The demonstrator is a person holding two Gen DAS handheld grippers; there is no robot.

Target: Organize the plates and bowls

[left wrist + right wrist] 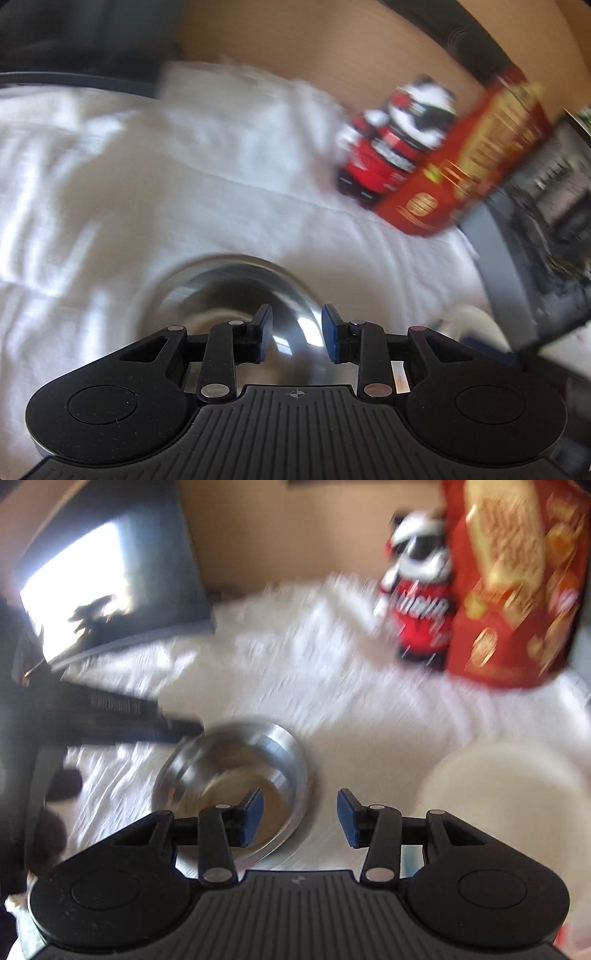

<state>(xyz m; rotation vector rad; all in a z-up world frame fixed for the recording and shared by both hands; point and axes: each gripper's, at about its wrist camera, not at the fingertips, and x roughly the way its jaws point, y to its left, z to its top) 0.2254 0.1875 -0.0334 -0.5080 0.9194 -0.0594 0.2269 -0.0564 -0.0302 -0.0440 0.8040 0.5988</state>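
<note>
Left gripper (297, 334): blue-padded jaws parted by a moderate gap, nothing pinched, hovering over shiny round stainless-steel bowl (236, 295); no contact with rim discernible. Right gripper (300, 818): jaws spread somewhat wider, likewise empty, positioned above gap between steel bowl (231, 775) and white round plastic bowl (506, 797); left pad (253, 814) seen over steel bowl's near rim, apart from it as far as blur allows. Steel bowl resting upright on rumpled white cloth (110, 184) covering the surface; interior reflective, contents not discernible, apparently only reflections. White bowl just to right of steel bowl, near lower right of right wrist view; interior pale, contents unreadable through motion blur. Left gripper body visible in right wrist view as dark bar (110, 720) reaching toward steel bowl's far-left rim. At back of surface: red-and-gold printed box (517, 590) standing upright, with red, white and black plush toy (421, 590) just beside it on its left. Dark-framed panel (110, 572) at far left, reflecting bright light. Both views heavily smeared.
</note>
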